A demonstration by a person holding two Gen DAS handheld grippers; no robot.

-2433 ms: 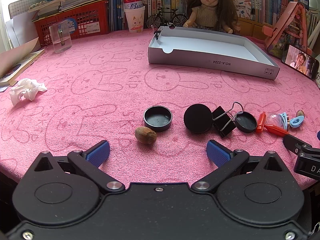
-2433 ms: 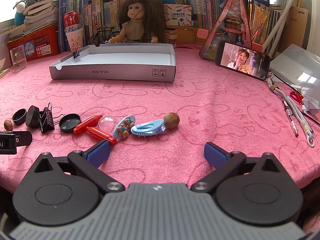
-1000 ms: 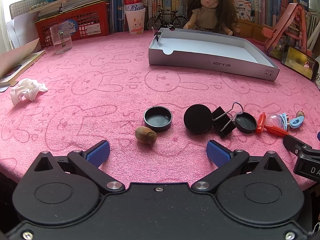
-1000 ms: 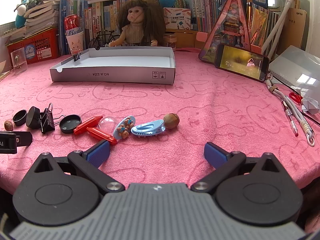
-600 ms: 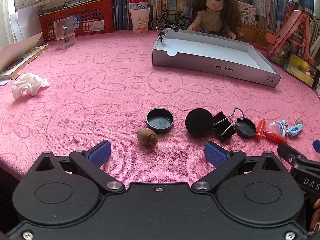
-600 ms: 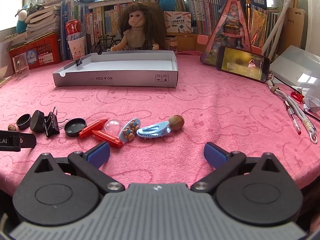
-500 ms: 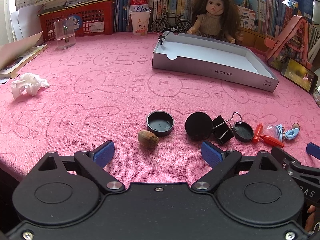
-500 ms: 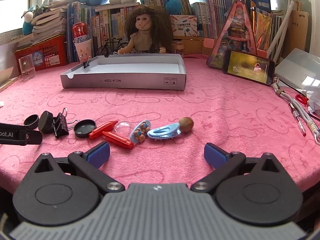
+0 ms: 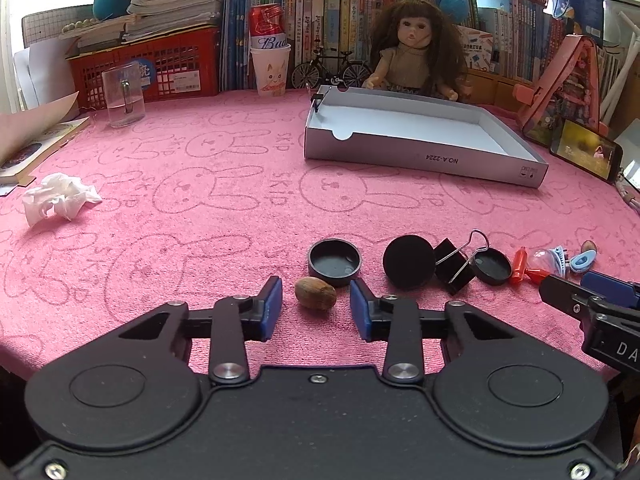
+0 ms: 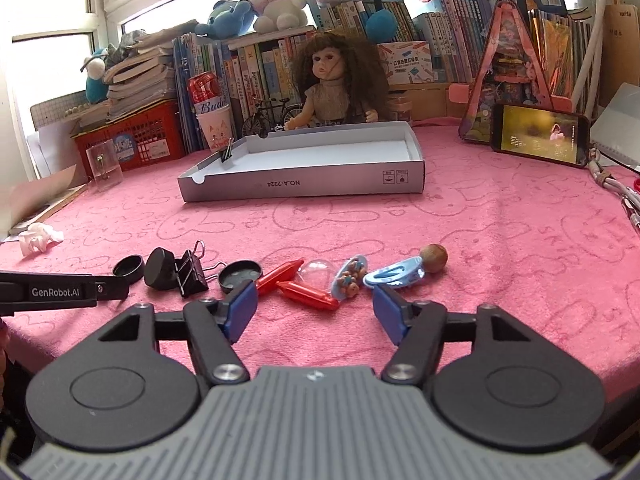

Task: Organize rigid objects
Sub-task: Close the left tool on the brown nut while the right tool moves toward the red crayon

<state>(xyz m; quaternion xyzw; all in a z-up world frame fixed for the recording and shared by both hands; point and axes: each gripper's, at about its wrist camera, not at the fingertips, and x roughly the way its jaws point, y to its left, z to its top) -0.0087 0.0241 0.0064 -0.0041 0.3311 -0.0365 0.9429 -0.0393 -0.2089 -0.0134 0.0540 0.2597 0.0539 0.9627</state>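
The right gripper (image 9: 600, 300) is cut off at the left-wrist frame's right edge; its printed label (image 9: 626, 350) reads only "DA".

We find a domestic room, most likely a child's study or play corner, with a table under a pink towel cloth (image 9: 240, 208) printed with rabbits. Along the back edge runs a dense row of books (image 10: 256, 68), with stuffed toys (image 10: 276, 0) on top, a long-haired doll (image 9: 416, 52), a miniature bicycle (image 9: 332, 72), a red basket (image 9: 160, 68) stacked with more books, and a drink can (image 9: 268, 26) standing in a paper cup. A phone (image 10: 540, 134) playing video leans by a pink stand; the book titles are too small to read.
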